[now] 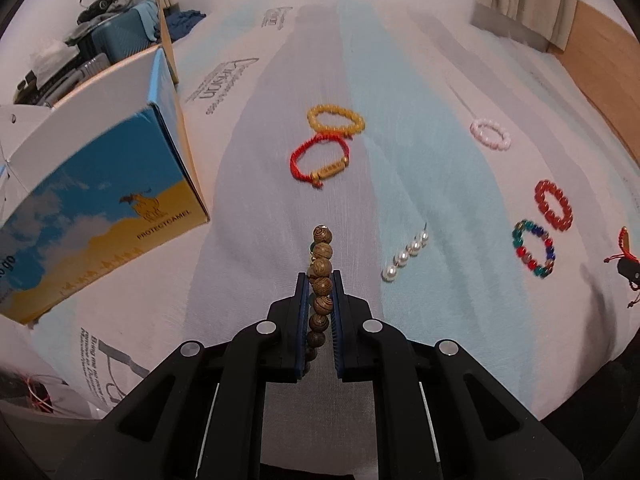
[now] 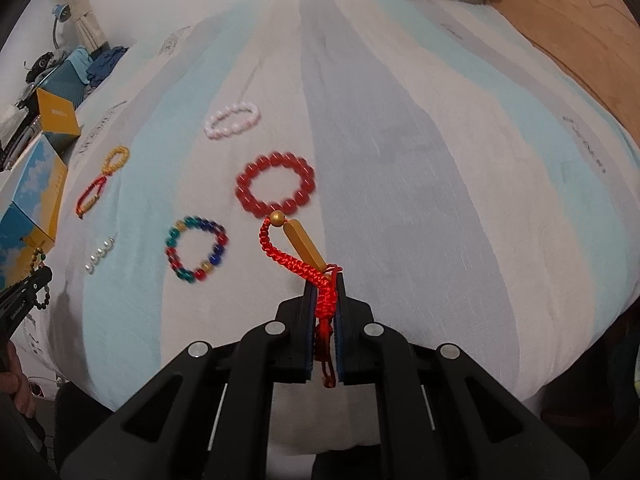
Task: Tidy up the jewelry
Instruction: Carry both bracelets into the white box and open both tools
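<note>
My left gripper (image 1: 319,280) is shut on a brown wooden bead bracelet (image 1: 321,264), held above the striped bedsheet (image 1: 420,60). My right gripper (image 2: 323,280) is shut on a red braided cord bracelet with a gold bar (image 2: 296,248), also held above the sheet. On the sheet lie a yellow bead bracelet (image 1: 335,119), a red cord bracelet (image 1: 320,160), a pearl strand (image 1: 405,257), a pink bracelet (image 1: 490,133), a red bead bracelet (image 2: 275,189) and a multicolour bead bracelet (image 2: 197,249).
An open cardboard box with a blue and yellow camel print (image 1: 92,208) stands at the left of the bed; it also shows in the right wrist view (image 2: 36,188). Beyond it are a suitcase and clutter (image 1: 112,40). A wooden floor (image 2: 568,20) lies to the right.
</note>
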`<state>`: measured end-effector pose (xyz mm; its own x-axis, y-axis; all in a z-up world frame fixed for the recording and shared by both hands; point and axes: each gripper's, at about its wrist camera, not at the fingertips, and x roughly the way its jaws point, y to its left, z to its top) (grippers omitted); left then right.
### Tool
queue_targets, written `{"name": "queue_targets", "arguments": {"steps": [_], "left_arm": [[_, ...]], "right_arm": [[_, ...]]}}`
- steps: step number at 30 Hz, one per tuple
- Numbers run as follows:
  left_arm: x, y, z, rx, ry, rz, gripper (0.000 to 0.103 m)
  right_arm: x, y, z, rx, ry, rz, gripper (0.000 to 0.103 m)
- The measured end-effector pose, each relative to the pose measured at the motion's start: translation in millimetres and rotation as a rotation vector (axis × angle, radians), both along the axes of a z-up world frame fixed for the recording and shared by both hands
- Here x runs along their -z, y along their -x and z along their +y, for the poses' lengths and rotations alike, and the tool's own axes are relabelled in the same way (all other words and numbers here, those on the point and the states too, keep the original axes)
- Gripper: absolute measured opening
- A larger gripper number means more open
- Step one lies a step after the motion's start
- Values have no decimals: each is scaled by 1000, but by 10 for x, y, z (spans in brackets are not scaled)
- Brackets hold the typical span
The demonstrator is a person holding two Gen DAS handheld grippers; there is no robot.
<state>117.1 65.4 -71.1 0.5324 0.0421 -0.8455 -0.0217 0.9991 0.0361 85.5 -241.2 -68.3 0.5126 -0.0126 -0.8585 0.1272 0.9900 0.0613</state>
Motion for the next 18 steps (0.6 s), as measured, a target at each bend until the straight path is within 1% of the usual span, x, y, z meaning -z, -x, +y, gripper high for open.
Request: {"name": "queue_targets", "arguments": {"steps": [5, 8, 13, 18], "left_arm": [[-220, -67, 78, -10, 30, -16, 9], [-413, -112, 148, -18, 32, -40, 9], [-713, -184, 325, -39, 21, -86, 9], [-1016, -207, 722, -92, 16, -127, 9]], "right_arm": [[-269, -191, 246, -34, 8, -40, 7], [-430, -302, 424, -60, 6, -64, 7], [-729, -533, 904, -128, 9, -111, 7], [-963, -730, 1508, -214, 3, -146, 7]]}}
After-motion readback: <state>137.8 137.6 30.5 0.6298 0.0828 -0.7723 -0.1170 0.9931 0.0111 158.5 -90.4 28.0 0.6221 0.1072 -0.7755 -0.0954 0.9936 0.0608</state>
